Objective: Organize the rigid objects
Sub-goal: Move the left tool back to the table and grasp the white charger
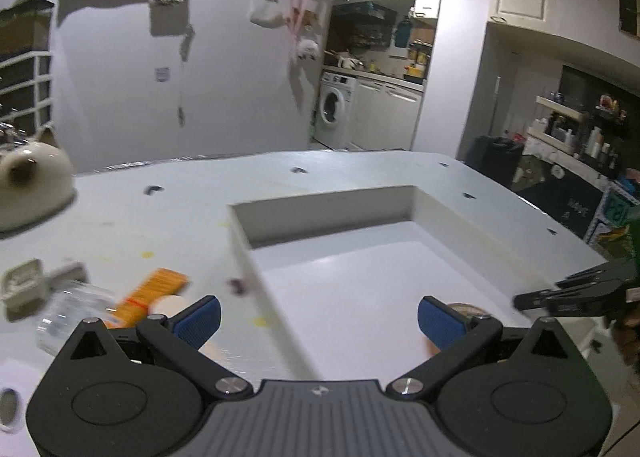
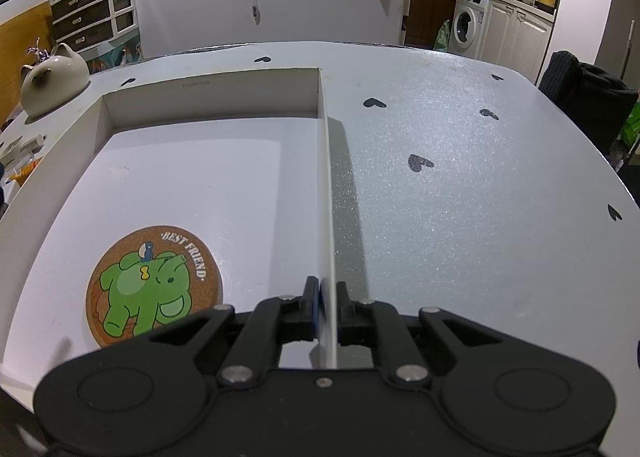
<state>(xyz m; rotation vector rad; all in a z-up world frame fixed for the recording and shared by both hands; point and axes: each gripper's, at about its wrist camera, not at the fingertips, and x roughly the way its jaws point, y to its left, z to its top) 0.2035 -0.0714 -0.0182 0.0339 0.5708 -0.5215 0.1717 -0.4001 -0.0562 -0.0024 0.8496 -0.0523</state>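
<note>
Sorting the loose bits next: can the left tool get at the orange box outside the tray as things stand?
Probably yes. The left tool is open and holds nothing, and the orange box lies on the table just outside the tray's left wall, with nothing visibly over it. A clear jar crowds its left side.

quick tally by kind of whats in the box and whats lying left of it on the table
In the white box:
cork coaster: 1

On the table, left of the box:
orange packet: 1
clear jar: 1
small beige box: 1
cat-shaped ceramic pot: 1

Total: 5; other items there are too blurred to count.
</note>
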